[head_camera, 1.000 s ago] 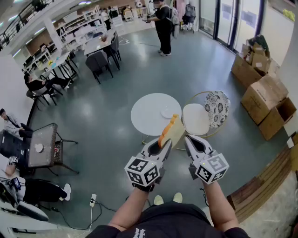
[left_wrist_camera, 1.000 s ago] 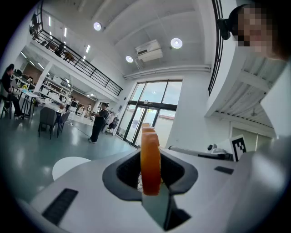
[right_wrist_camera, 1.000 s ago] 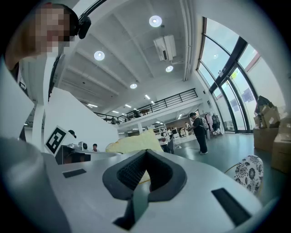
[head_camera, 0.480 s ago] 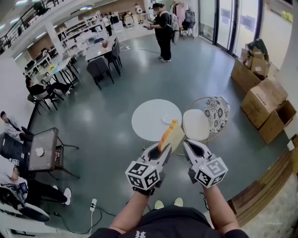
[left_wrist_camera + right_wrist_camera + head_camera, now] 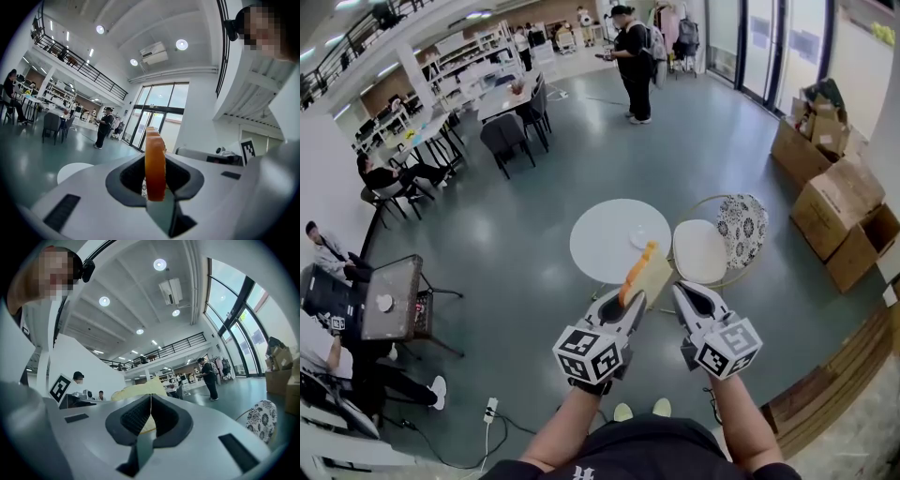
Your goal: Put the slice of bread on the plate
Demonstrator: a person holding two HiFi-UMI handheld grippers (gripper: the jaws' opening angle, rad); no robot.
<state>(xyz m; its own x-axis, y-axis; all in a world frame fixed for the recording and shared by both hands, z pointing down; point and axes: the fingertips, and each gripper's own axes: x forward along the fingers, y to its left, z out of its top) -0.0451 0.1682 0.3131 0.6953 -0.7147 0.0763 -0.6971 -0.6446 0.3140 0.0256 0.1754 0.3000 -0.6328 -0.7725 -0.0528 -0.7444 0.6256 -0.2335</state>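
Carry step, by the look of it: the left tongs (image 5: 630, 298) are closed partway on the slice of bread (image 5: 646, 272). Their pads pinch its lower part so it stands upright, crust edge-on in the left gripper view. The right tongs (image 5: 683, 294) are pressed fully together w/ nothing between them, just beside the slice. The bread is in the air in front of the person, short of the near edge of the round white worktop (image 5: 600, 246). The small plate (image 5: 639, 241) sits near the worktop's right edge, well apart from the slice. A chair (image 5: 698, 253) stands just beside that same edge. Next move prob. needs the person to step closer, bring the left tongs over the plate, tip the slice flat & low, then open. Vs a sec ago: tongs & bread hold the same pose; only the head view has shifted a bit, w/ the worktop slightly lower in frame.
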